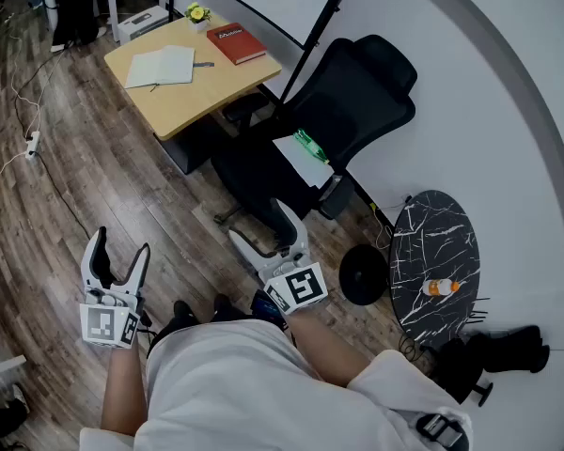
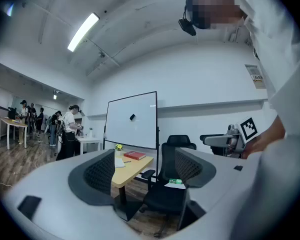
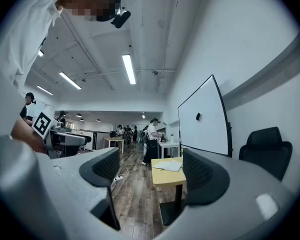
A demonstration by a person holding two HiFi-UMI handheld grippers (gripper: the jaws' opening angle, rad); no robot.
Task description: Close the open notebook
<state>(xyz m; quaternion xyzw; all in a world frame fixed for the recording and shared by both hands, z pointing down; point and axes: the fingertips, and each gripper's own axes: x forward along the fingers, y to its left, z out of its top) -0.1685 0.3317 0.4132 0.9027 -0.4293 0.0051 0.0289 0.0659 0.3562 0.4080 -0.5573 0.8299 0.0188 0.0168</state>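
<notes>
While holding the left tongs (image 1: 120, 247) and right tongs (image 1: 258, 222) level, wide open and empty, well apart from the notebook (image 1: 162, 67) lying open on the far surface (image 1: 197, 101) near a book (image 1: 236, 43), risks bumping the chair (image 1: 357, 92) on approach or catching one page, not the cover.

Open notebook (image 1: 162, 66) flat on desk (image 1: 202, 97).

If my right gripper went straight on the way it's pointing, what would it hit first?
Likely the near edge of the wooden table, where the open notebook lies. The right gripper has only floor before it, though depth is unclear.
</notes>
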